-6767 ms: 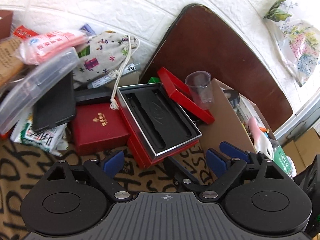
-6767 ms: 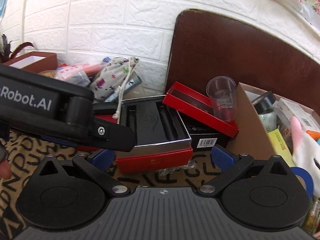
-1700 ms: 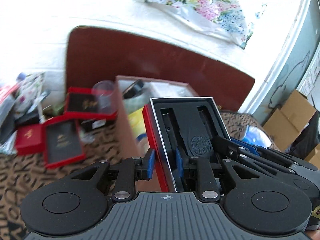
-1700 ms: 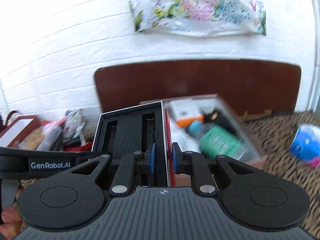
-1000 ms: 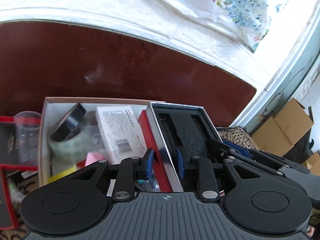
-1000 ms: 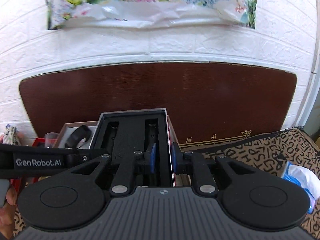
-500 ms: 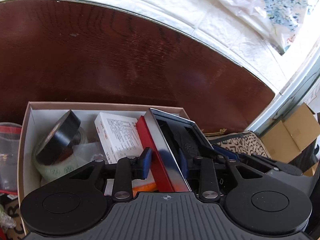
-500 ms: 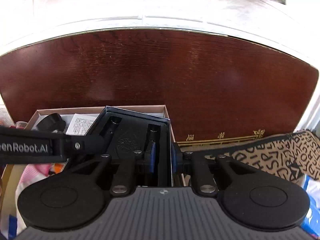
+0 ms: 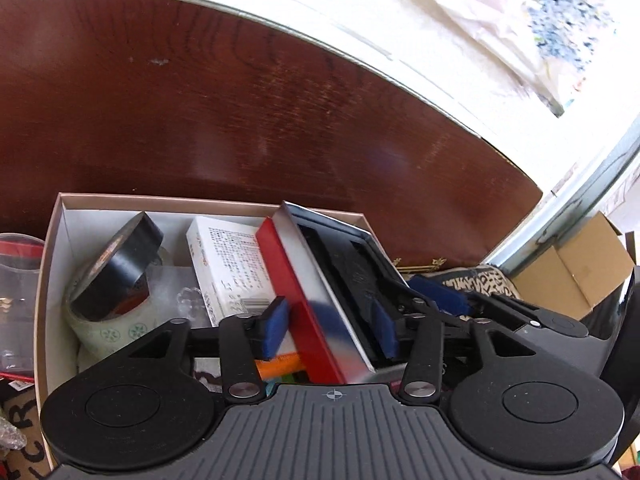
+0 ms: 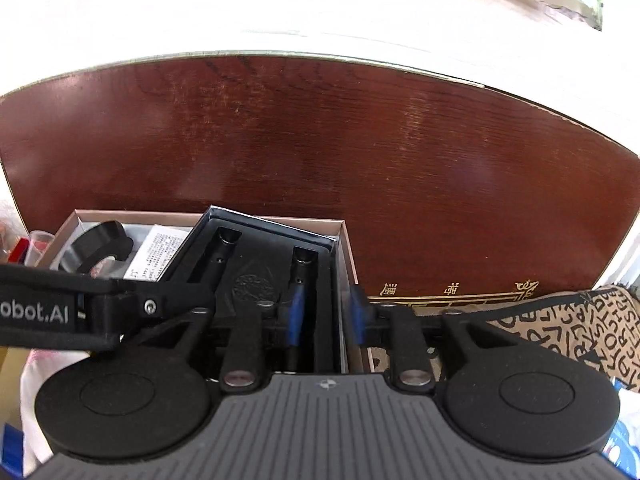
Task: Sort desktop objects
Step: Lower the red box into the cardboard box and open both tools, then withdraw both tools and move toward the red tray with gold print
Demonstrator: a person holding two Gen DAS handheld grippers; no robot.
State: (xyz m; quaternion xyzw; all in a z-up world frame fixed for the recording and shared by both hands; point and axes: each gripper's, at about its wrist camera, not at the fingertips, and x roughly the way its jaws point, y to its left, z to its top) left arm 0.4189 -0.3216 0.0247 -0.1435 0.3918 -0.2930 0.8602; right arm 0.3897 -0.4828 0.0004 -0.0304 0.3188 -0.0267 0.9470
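A red gift box (image 9: 288,276) with a black moulded insert (image 10: 256,280) leans tilted inside the open cardboard box (image 9: 52,240), at its right end. My left gripper (image 9: 330,330) straddles the gift box's left wall. Its jaws are opening, and the blue pads (image 9: 276,326) stand clear of the wall. My right gripper (image 10: 326,316) straddles the right wall, its jaws also opening, with a gap at each blue pad (image 10: 357,316). The left gripper's arm (image 10: 60,308) crosses the right wrist view.
In the cardboard box lie a black tape roll (image 9: 120,268) on a clear tape roll (image 9: 108,328) and a white carton (image 9: 228,264). A clear plastic cup (image 9: 16,280) stands left of it. A dark wooden board (image 9: 240,120) rises behind. Brown cartons (image 9: 572,276) sit at the right.
Both grippers carried the red gift box down into the cardboard box. Their pads, pressed on its walls before, have now spread apart and let go.
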